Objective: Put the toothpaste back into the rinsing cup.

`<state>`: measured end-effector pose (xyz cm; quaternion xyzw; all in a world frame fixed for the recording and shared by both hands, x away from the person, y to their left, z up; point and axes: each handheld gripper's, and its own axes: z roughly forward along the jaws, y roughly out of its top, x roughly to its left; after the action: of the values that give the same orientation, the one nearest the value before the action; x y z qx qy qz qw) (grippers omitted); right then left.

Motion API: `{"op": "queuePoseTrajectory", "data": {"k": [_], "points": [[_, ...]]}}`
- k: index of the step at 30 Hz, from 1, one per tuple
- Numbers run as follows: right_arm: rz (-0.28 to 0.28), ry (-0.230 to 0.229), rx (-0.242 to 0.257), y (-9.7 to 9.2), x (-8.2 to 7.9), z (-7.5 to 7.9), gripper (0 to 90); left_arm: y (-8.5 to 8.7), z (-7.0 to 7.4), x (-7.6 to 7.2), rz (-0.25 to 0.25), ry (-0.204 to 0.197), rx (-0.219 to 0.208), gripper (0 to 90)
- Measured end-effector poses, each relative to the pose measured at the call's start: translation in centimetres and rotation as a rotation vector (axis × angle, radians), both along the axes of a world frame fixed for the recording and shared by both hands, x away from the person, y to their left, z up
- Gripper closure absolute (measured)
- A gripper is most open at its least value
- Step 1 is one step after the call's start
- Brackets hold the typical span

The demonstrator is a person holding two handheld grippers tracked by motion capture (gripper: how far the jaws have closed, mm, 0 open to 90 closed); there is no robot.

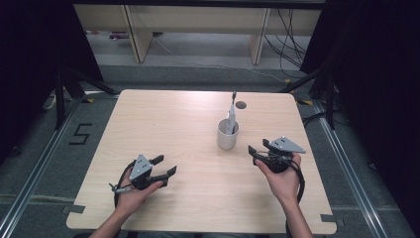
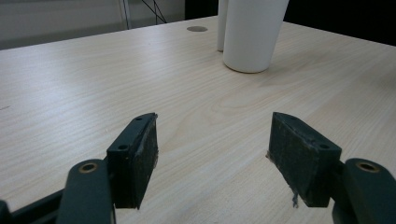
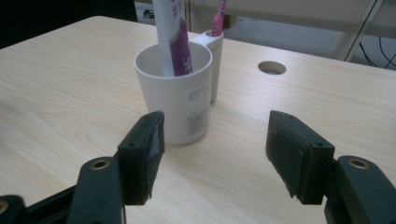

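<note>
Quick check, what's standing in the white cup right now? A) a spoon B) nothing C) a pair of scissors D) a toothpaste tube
D: a white and purple toothpaste tube stands upright inside the white cup, seen just ahead of the open right gripper; a pink-handled toothbrush sits in the narrow holder attached behind the cup.

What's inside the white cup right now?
A white and purple tube stands upright inside the white plastic cup. The cup's wall hides the tube's lower end and the cup's bottom.
</note>
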<state>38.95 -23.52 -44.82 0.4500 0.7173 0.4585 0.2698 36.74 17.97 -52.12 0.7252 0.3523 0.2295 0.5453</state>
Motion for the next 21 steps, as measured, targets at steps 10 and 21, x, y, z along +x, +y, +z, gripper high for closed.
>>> {"op": "queuePoseTrajectory", "data": {"k": [10,21], "points": [[-0.028,0.026,0.019,-2.3,-1.6,-1.7,38.0,0.0,0.0,0.0,0.001,0.0,-0.002,32.7],[-0.084,0.007,0.022,-4.2,-2.9,-4.5,38.1,0.0,0.0,0.0,0.007,-0.003,-0.001,32.6]]}}
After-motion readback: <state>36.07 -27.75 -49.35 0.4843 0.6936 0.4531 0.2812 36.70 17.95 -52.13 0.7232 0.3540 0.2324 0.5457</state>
